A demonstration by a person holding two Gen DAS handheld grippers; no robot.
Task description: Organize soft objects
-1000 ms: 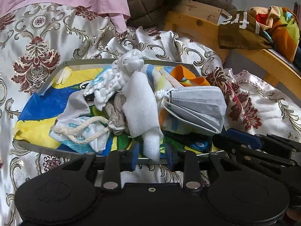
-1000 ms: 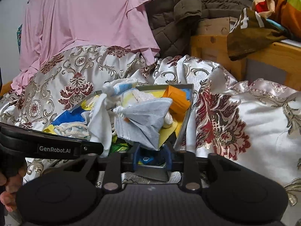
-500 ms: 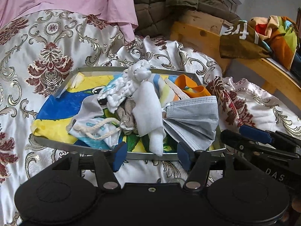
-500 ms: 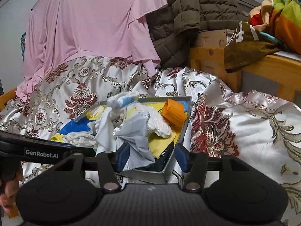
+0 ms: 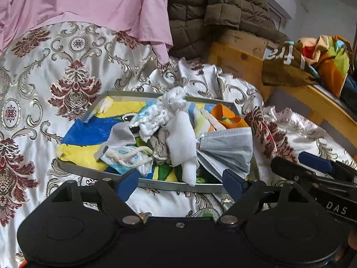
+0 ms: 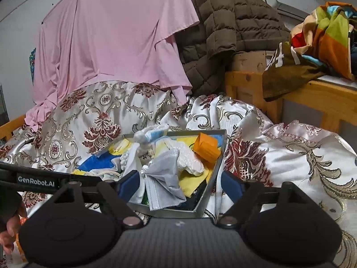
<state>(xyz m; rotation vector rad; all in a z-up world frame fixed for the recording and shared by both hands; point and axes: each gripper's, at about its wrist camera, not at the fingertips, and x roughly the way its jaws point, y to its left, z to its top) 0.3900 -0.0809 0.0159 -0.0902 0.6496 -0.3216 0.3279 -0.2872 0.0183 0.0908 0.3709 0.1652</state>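
On the bedspread (image 5: 33, 84) our tray (image 5: 156, 184) holds the mask (image 5: 227, 149), lying crosswise, and cloths (image 5: 180, 140); both our left gripper (image 5: 180, 182) and right gripper (image 6: 179, 184) gape, holding nothing.

Under my claws: a brushed-metal tray (image 5: 156, 184) of soft cloth — pleated nonwoven mask (image 5: 225, 150), fuzzy knit glove (image 6: 189, 160) — on glossy satin bedspread (image 5: 33, 84).

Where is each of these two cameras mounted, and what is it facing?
Left wrist: rides the left tool, facing the tray from its near rim; the right tool shows at right.
Right wrist: rides the right tool, facing the tray's corner; a hand shows.
Shared: tray, grey mask.
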